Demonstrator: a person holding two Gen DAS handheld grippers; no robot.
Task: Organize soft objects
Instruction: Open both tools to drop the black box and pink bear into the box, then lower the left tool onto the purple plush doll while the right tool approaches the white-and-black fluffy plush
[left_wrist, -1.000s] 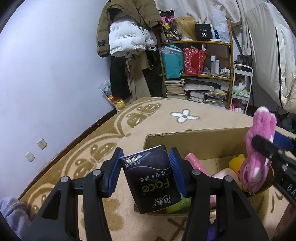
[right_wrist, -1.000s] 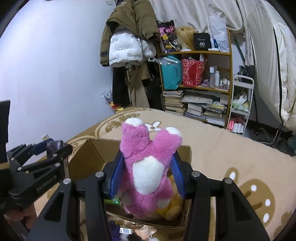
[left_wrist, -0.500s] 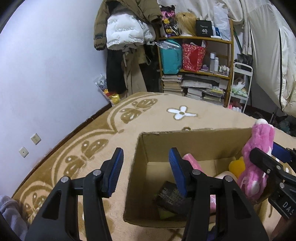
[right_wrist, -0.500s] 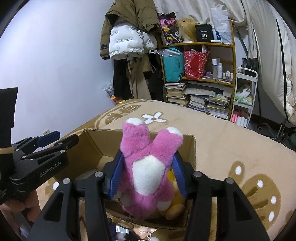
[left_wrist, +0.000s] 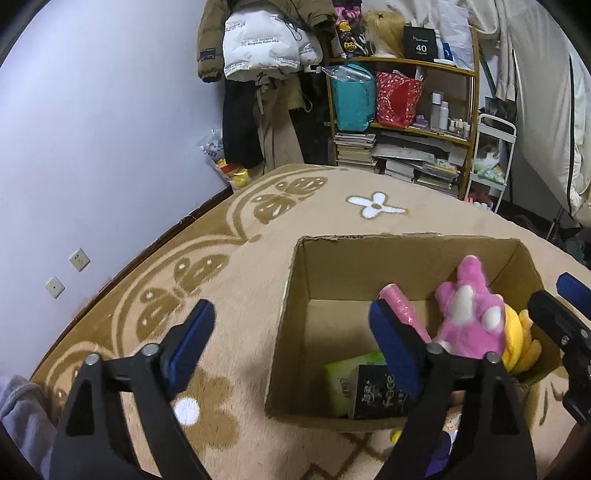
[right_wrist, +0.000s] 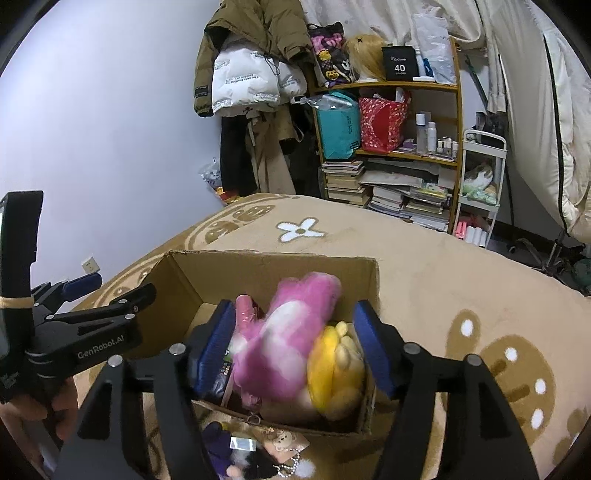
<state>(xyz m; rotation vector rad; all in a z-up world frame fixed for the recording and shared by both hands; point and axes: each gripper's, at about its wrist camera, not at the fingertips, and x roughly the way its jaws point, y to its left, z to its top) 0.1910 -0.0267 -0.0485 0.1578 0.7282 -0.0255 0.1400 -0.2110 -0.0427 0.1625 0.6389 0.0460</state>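
Observation:
An open cardboard box (left_wrist: 291, 295) (right_wrist: 273, 262) sits on the tan carpet. In it lie a dark tissue pack (left_wrist: 380, 397), a green pack (left_wrist: 343, 380), a pink roll (left_wrist: 400, 306), a yellow plush (left_wrist: 521, 339) (right_wrist: 336, 365) and a pink plush (left_wrist: 469, 317) (right_wrist: 284, 339), blurred as it drops. My left gripper (left_wrist: 291, 343) hangs over the box's near left corner, its jaws opening wide, nothing between them. My right gripper (right_wrist: 295, 347) is above the box's right side, jaws opening; the pink plush sits between them, free of the pads.
A purple toy and small plush keychains (right_wrist: 255, 450) lie on the carpet before the box. A bookshelf (left_wrist: 406, 122) with bags and books, hanging coats (left_wrist: 258, 55) and a white cart (left_wrist: 491, 162) line the far wall. A person's hand (right_wrist: 37, 410) holds the left gripper.
The left gripper let go of the dark tissue pack, which now lies in the box, and its jaws spread wide. The right jaws parted and the pink plush tipped down into the box.

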